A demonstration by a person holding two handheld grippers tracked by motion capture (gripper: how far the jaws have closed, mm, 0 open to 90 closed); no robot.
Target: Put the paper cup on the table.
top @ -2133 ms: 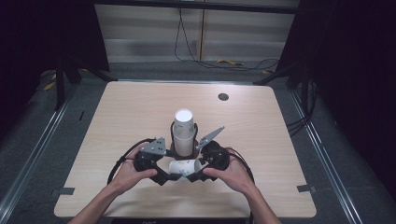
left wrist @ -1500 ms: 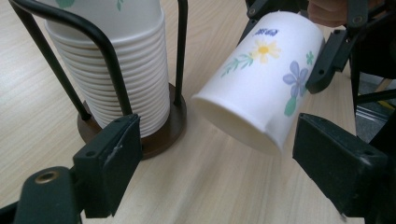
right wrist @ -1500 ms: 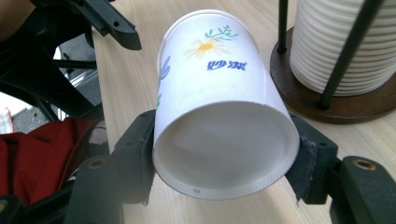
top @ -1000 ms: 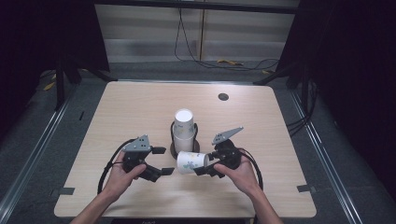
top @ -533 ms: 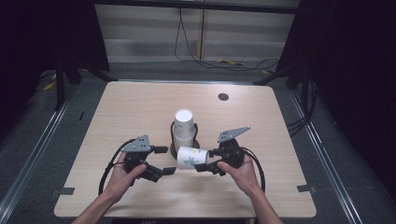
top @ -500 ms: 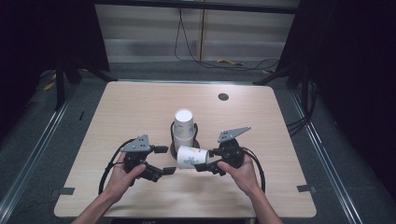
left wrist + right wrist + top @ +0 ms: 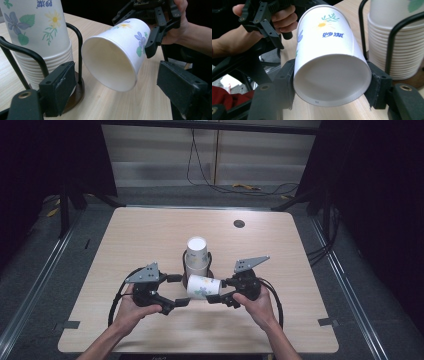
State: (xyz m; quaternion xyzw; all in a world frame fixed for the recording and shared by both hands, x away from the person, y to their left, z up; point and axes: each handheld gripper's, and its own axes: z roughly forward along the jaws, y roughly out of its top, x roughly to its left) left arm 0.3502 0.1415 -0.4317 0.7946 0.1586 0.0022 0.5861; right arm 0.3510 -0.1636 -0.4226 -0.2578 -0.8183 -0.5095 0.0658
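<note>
High view: paper cup (image 7: 202, 286) lying sideways above the tabletop (image 7: 150, 235), clamped at its base end by the right gripper (image 7: 216, 290), mouth toward nine o'clock. Left gripper (image 7: 179, 290) just beside that mouth, jaws wide apart, gripping nothing. At twelve o'clock from the cup, cup stack (image 7: 196, 256) upright in its wire holder (image 7: 208, 262).

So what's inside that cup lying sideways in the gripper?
Nothing that shows. The left gripper view looks into the paper cup's open mouth, held by the right gripper: bare white walls, no drink or object. The deepest part of its bottom is shadowed, so that bit stays uncertain.
</note>
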